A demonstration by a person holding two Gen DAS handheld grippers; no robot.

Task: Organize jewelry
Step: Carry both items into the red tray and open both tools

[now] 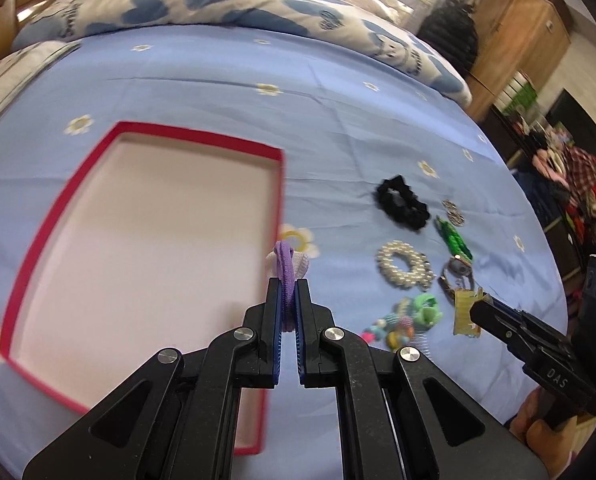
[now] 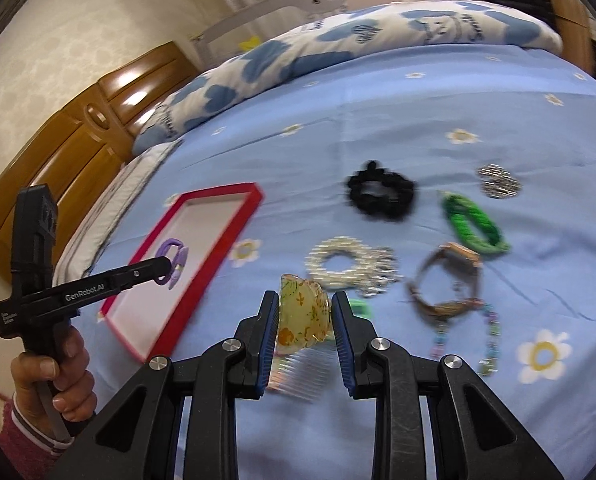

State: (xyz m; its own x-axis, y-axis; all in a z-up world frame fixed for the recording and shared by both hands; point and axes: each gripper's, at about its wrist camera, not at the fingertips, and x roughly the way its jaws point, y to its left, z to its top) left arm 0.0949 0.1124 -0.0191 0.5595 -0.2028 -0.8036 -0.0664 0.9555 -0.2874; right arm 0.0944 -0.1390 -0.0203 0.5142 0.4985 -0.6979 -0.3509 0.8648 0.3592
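On the left we see a bare hand [image 2: 54,376] gripping the handle of the left gripper [image 1: 288,280], which reaches out level over the near edge of the red-rimmed tray [image 1: 78,184], jaws clamped on a purple hair tie [image 1: 285,264]. To the right, our right gripper [image 2: 305,302] points forward over the blue bedsheet [image 2: 417,112], pinching a yellow floral hair comb [image 2: 301,316] near the pearl scrunchie [image 2: 345,266].

Blue bedsheet [image 1: 218,92] with white-and-yellow daisies; red-rimmed box [image 1: 54,216], white inside; purple hair tie [image 1: 286,264]; black scrunchie [image 2: 379,196]; green bracelet [image 2: 475,226]; yellow floral clip [image 2: 303,316].
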